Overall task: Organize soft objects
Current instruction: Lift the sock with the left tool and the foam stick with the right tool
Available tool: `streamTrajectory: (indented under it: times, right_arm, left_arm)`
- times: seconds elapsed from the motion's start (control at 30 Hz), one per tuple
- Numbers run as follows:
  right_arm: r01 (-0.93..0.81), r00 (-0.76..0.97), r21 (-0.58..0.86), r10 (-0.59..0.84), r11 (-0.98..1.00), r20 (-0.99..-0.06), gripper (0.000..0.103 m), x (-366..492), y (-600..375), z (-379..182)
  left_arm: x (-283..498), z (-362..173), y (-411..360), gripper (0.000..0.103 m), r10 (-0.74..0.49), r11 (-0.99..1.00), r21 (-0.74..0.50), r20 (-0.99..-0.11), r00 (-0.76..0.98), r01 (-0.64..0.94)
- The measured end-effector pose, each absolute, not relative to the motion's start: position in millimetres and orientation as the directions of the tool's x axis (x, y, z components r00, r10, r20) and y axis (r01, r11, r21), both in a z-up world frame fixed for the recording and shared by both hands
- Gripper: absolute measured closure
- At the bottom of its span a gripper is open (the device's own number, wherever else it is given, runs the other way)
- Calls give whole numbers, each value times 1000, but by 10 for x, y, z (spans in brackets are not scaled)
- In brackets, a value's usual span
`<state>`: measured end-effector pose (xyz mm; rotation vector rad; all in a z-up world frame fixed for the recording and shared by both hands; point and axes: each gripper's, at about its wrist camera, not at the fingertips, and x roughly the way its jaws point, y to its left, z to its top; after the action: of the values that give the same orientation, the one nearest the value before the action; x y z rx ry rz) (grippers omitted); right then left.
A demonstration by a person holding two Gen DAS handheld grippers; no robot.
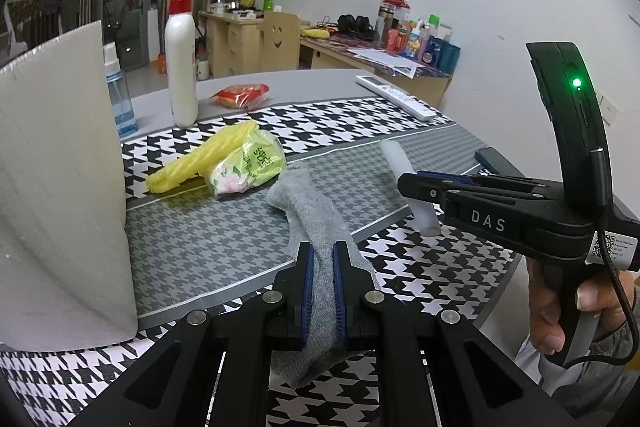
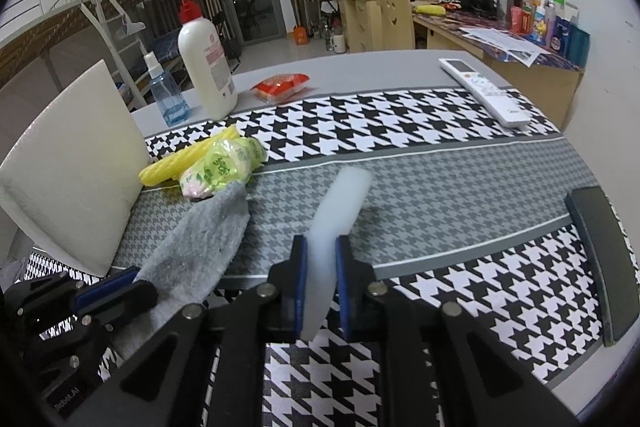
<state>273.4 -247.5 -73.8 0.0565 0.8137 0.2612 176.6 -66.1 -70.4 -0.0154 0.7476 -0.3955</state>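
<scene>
**A:** Grey sock (image 1: 312,227) is clamped between the left gripper (image 1: 323,287) pads, its long axis running straight ahead from the jaws, toe end draped on the tablecloth (image 1: 420,267) toward the yellow-green packet (image 1: 244,167) ahead-left.

**B:** And the white foam strip (image 2: 332,227)?

**A:** Pinched in the right gripper (image 2: 322,287), sticking out forward and lifted clear. Both grippers are angled downward, side by side; the pile is probably nearer the left one.

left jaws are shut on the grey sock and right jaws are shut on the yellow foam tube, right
Not quite. The right gripper is shut on a white foam piece, as the right wrist view shows; the yellow tube lies on the table. The left gripper is indeed shut on the grey sock.
</scene>
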Motion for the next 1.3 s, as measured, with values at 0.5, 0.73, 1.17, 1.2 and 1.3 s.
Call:
streamTrajectory:
  times: [0.5, 0.73, 1.17, 1.2, 1.3]
  right_arm:
    - [-216, 695, 166, 271, 962, -666, 86, 2619, -2578, -601]
    - [-218, 709, 170, 276, 961, -649, 86, 2583, -2614, -547]
    - [-246, 748, 165, 295, 955, -594, 86, 2480, -2623, -332]
    - [-249, 750, 164, 297, 955, -591, 86, 2475, -2621, -322]
    - [-254, 754, 161, 299, 954, -585, 86, 2464, -2627, -302]
  left_arm:
    - [1699, -509, -659, 96, -351, 926, -116, -619, 702, 360]
    - [1691, -410, -644, 97, -351, 926, -106, -597, 721, 363]
    - [1692, -199, -630, 97, -327, 934, -67, -552, 767, 350]
    - [1696, -193, -632, 97, -324, 935, -67, -552, 768, 347]
    - [1689, -172, -626, 97, -313, 940, -61, -547, 776, 336]
